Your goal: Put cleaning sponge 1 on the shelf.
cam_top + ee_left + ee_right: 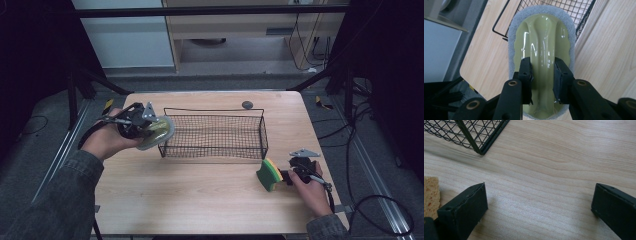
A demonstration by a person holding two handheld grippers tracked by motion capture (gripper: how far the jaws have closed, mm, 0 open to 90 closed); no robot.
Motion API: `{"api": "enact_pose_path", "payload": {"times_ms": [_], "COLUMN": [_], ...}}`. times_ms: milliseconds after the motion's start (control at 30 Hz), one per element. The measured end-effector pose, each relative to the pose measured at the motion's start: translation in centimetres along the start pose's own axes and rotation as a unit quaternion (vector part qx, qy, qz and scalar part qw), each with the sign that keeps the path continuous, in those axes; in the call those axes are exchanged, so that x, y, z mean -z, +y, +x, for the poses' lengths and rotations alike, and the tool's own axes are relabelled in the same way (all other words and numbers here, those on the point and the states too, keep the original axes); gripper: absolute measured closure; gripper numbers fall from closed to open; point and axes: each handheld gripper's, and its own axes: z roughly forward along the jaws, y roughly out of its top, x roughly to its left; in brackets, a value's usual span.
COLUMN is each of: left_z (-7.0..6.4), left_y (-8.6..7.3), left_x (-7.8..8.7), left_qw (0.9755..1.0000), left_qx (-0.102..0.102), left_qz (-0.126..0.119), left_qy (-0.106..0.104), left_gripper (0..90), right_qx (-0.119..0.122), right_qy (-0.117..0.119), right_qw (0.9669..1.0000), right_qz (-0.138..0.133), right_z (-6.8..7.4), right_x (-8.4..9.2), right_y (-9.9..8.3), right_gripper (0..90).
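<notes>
My left gripper is shut on the raised ridge of a scrubber, a pale yellow-green plastic grip on a grey pad. It is held up in the air at the left end of the black wire basket. Over the table's right front, my right gripper stands open above bare wood with nothing between its jaws. A green and yellow sponge stands on edge just outside one of its jaws.
The wire basket sits mid-table with nothing visible in it. A small dark round object lies near the table's far edge. Bare wood stretches in front of the basket. Cables trail on the floor to the right.
</notes>
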Motion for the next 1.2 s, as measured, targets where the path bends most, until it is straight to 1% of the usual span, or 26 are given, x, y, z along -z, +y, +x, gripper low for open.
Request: {"api": "enact_pose_path", "payload": {"times_ms": [100,200,300,333,400,533,600,667,733,833,900,967,1033,1067,1167,1200], "left_z": [0.2,0.3,0.6,0.7,0.9,1.2,1.2,1.1,1.0,0.9,1.0,1.3,1.5,1.6,1.8,1.8], "left_y": [0.6,1.3,1.9,2.2,2.7,4.0,4.7,5.4,5.9,6.3,6.4,6.3,6.1,6.0,5.8,5.9], "left_x": [-0.4,-0.9,-1.5,-1.7,-2.2,-3.1,-3.3,-3.6,-4.1,-4.6,-4.8,-4.9,-4.9,-4.8,-4.9,-4.8], "left_qw": [1.0000,0.9998,0.9995,0.9994,0.9989,0.9972,0.9960,0.9949,0.9936,0.9925,0.9925,0.9920,0.9915,0.9905,0.9879,0.9885], "left_qx": [-0.007,-0.016,-0.028,-0.033,-0.046,-0.074,-0.087,-0.093,-0.105,-0.117,-0.115,-0.115,-0.113,-0.116,-0.120,-0.118], "left_qz": [-0.002,-0.008,-0.013,-0.013,-0.011,-0.010,-0.018,-0.037,-0.038,-0.036,-0.042,-0.048,-0.059,-0.066,-0.086,-0.082], "left_qy": [0.004,0.003,0.000,-0.004,-0.004,-0.009,-0.009,-0.017,-0.016,-0.006,0.002,0.014,0.025,0.034,0.047,0.049], "left_gripper": [71.0,71.0,71.0,71.0,71.0,71.0,71.0,71.0,71.0,71.0,71.0,71.0,71.0,71.0,70.9,71.0], "right_qx": [0.000,0.000,0.000,0.000,0.000,0.000,0.001,0.003,0.004,0.004,0.004,0.002,0.002,0.002,0.003,0.003], "right_qy": [0.000,0.001,0.001,0.001,0.001,0.001,0.003,0.004,0.005,0.005,0.004,0.004,0.004,0.004,0.006,0.006], "right_qw": [1.0000,1.0000,1.0000,1.0000,1.0000,1.0000,1.0000,1.0000,1.0000,1.0000,1.0000,1.0000,1.0000,1.0000,1.0000,1.0000], "right_qz": [0.000,0.000,0.000,0.000,0.000,0.000,-0.001,-0.001,-0.001,0.000,-0.001,0.000,0.000,0.000,-0.001,-0.001], "right_z": [0.0,0.0,0.0,0.0,0.0,0.0,0.0,-0.1,-0.1,-0.1,-0.1,0.0,0.0,0.0,0.0,0.0], "right_x": [0.0,0.0,0.0,0.0,0.0,0.0,-0.1,-0.1,-0.1,-0.1,-0.1,0.0,0.0,0.0,0.0,0.0], "right_y": [0.0,0.0,0.0,0.0,0.0,0.0,0.0,0.0,0.0,0.1,0.0,0.0,0.0,0.0,0.0,0.0], "right_gripper": [0.7,0.7,0.7,0.7,0.7,0.6,0.5,0.5,0.5,0.5,0.8,0.8,0.8,0.8,0.8,0.8]}}
